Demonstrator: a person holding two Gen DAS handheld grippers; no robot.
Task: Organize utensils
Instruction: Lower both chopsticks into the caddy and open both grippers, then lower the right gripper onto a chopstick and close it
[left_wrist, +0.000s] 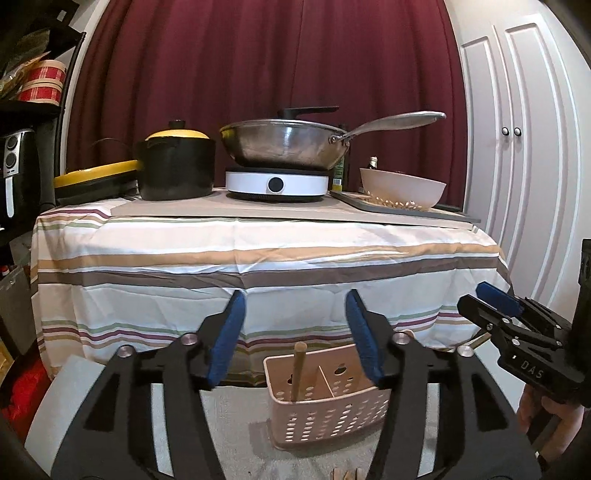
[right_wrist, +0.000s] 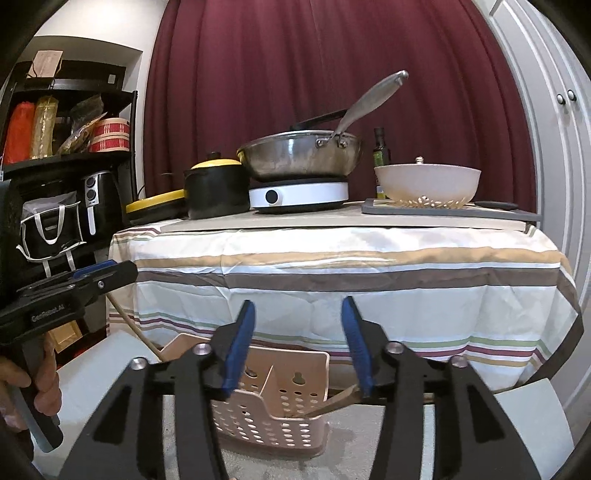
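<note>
Counts around the striped counter (left_wrist: 258, 266)

Below the counter's front edge: one pink perforated caddy (left_wrist: 328, 410) holding one upright wooden stick (left_wrist: 297, 369); two grippers, left (left_wrist: 295, 339) and right (right_wrist: 298, 347). On the counter: one steel wok (left_wrist: 284, 142) on one white induction hob (left_wrist: 277, 182), one black pot (left_wrist: 176, 168) with one yellow lid, one cream colander (left_wrist: 402, 186), one grey tray (right_wrist: 443, 210), one dark bottle (right_wrist: 381, 149). Left of the counter: one air fryer (right_wrist: 98, 197).

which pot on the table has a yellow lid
The black pot, left of the white burner. The steel pan on that burner has no yellow lid.
</note>
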